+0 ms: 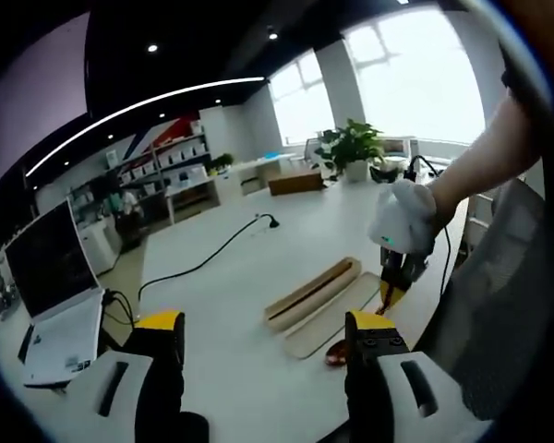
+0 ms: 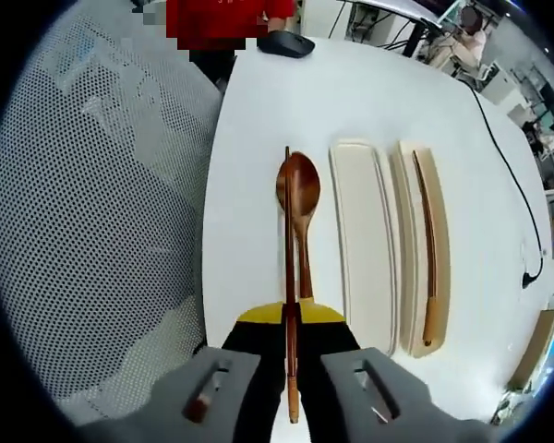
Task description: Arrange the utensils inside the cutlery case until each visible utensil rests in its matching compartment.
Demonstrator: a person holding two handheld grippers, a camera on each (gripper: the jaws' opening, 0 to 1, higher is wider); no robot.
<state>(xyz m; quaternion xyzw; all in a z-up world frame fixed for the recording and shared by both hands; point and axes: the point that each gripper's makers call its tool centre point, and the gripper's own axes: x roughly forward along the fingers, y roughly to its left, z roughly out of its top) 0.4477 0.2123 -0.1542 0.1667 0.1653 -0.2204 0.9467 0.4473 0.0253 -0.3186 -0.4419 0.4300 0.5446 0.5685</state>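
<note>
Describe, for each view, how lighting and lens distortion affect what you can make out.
Left gripper view: windows blown out white, ceiling dark, ceiling light strip bowed by the fisheye. Right gripper view: even light, spoon and chopstick sharp, table edge curved, mesh chair stretched.

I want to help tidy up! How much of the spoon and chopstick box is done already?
One chopstick already lies in the cutlery case. The right gripper is shut on the second chopstick, holding it above the wooden spoon, which lies on the table beside the lid. Left to do: put that chopstick and the spoon in the case. The left gripper is open and holds nothing.
</note>
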